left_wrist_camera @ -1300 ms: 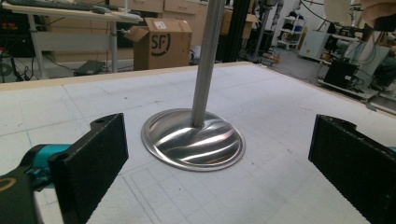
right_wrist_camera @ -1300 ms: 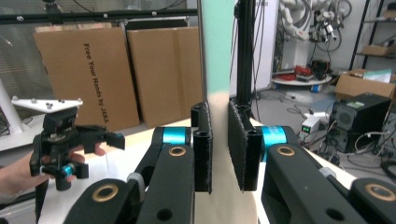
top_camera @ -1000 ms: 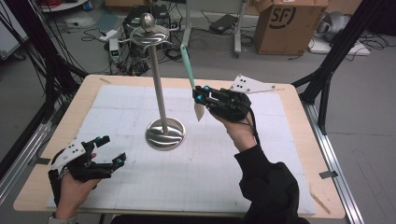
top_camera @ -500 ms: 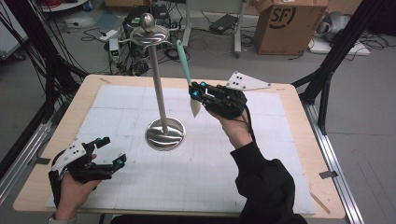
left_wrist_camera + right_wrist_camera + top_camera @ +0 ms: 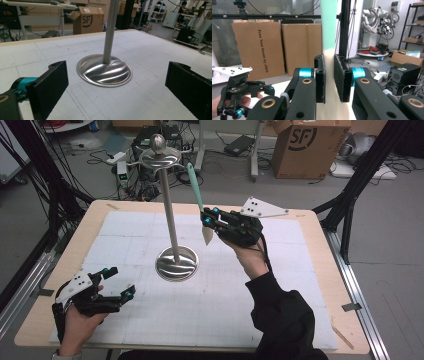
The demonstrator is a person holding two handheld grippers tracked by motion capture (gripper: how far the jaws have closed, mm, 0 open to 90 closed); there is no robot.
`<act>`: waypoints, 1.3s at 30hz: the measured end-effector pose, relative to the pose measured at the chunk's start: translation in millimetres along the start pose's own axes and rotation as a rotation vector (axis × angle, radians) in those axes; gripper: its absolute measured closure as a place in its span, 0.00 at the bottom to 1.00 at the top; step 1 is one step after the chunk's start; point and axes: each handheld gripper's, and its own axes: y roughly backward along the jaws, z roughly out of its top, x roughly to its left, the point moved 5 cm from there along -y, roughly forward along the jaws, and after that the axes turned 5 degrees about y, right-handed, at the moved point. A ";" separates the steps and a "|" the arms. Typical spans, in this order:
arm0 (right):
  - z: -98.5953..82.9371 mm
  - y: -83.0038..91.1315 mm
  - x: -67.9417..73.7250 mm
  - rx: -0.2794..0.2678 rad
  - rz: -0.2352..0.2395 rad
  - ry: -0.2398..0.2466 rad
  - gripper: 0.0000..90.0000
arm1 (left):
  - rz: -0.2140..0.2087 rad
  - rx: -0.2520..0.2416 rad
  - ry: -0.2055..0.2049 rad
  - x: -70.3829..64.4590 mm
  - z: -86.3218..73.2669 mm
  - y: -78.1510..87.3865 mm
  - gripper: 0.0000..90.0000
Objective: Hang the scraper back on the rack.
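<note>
A: While the right gripper [image 5: 208,220] is raised beside the stand [image 5: 176,262], what is the status of item one, the spatula [image 5: 196,187]?

B: Spatula, mint handle, pale blade: held upright in the air, jaws closed tight on it where handle meets blade, handle tip close under the stand's top disc [image 5: 160,156]. Judged not yet hung; lifting done, hooking left.

A: Item two, the left gripper [image 5: 114,282]?

B: Low over the near left of the worktop [image 5: 300,285], jaws spread wide, holding nothing, pointed at the stand's base [image 5: 104,70]. Idle, by the look of it.

A: Anything unreadable?

B: Hooks on the top disc: too small to tell which is free. Handle end: whether it has a hanging hole cannot be told. In the right gripper view the spatula [image 5: 328,27] runs off the top edge, blade hidden behind the jaws. In the left gripper view the stand's pole [image 5: 110,30] is cut off above.
</note>
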 end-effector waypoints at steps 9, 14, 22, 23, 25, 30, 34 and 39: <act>2.4 -8.0 3.7 -0.002 -0.003 0.004 0.89 | -0.001 -0.006 0.002 0.3 0.3 1.1 0.06; 1.5 -10.6 3.4 0.000 -0.008 0.005 0.89 | 0.002 -0.005 0.001 1.3 0.3 2.1 0.06; -0.3 -13.0 2.7 0.011 -0.027 0.010 0.89 | -0.004 -0.002 0.005 0.4 -0.3 2.1 0.06; -0.6 -13.3 2.4 0.014 -0.027 0.007 0.89 | -0.003 -0.003 0.003 0.4 -0.4 2.1 0.06; -0.9 -14.6 2.3 0.011 -0.029 0.011 0.89 | -0.002 -0.002 0.003 0.6 -0.5 2.3 0.06; -2.7 -17.8 1.6 0.010 -0.020 -0.005 0.89 | 0.002 -0.001 0.005 1.9 -1.1 2.6 0.06; -4.9 -20.1 0.3 0.017 -0.021 -0.010 0.89 | 0.004 -0.002 0.005 2.5 -1.3 3.3 0.06; -6.6 -23.7 1.7 0.019 -0.018 -0.017 0.89 | 0.008 -0.001 0.007 2.6 -1.6 3.7 0.06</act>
